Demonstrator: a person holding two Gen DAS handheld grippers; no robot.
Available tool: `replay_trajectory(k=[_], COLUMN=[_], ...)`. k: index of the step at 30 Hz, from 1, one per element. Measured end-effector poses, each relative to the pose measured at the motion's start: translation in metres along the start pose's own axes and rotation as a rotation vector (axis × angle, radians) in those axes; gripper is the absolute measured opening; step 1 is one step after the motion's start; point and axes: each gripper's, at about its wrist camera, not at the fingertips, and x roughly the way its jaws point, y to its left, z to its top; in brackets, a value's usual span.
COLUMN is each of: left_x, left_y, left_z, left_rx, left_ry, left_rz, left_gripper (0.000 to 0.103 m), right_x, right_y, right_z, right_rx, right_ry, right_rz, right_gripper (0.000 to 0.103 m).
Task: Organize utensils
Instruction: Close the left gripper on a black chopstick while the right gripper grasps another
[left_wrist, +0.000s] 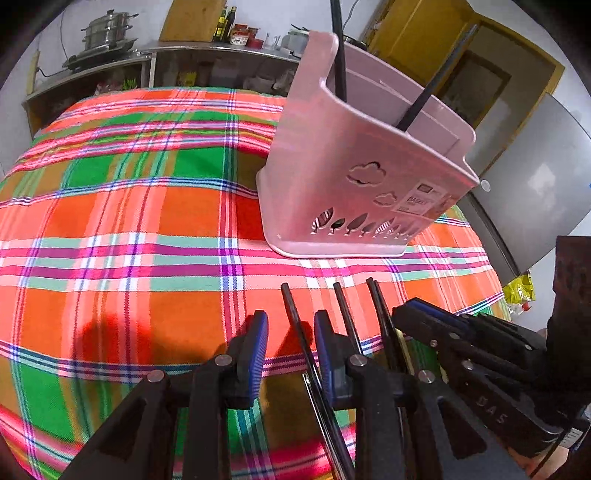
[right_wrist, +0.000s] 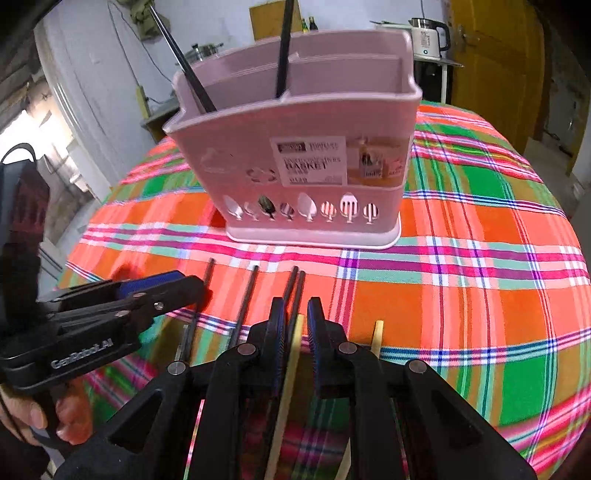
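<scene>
Both tools are black, scissor-like linkages pinned with round silver rivets, and each finger ends in a ribbed blue pad. The left gripper (left_wrist: 290, 345) shows thick black arms with triangular cut-outs in its own view; from the right wrist view its flat black side plate carries grey raised lettering and small silver screws, with a hand (right_wrist: 44, 417) wrapped around its black handle and a thin black cable looping near the fingers. The right gripper (right_wrist: 296, 325) has the same build, and in the left wrist view its side shows pale stamped letters and a dark sleeve (left_wrist: 572, 295) behind it.
</scene>
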Motion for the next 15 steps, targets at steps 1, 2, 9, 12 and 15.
replay_trajectory(k=[1,2,9,12,15], left_x=[0.0017,0.0025,0.0095,0.0093,0.0093], left_y=[0.0004,0.0005,-0.0022,-0.0025,-0.0031], left_z=[0.0005,0.0008,0.0036,0.0027,0.0029], left_rx=[-0.001,0.001,0.006,0.010,0.016], left_ry=[0.001,-0.002,-0.004,-0.008,-0.008], left_rz=[0.000,-0.001,0.006,0.016,0.031], left_gripper=[0.025,0.025,0.025,0.023,0.021], right_x=[0.0024,0.0039,0.0088,0.0099,0.0081], right_y=[-0.0008,-0.0017,0.0046,0.0002,-0.0046], right_z=[0.0007,0.0011,0.0053,0.0057,0.0055], right_rx=[0.002,0.005,-0.028,-0.033,-0.019], right_ry=[0.005,0.008,0.024,0.037,0.039], right_rz=[0.000,0.003,-0.011,-0.042,-0.035], right_gripper=[0.013,0.013,0.013,0.010,0.010])
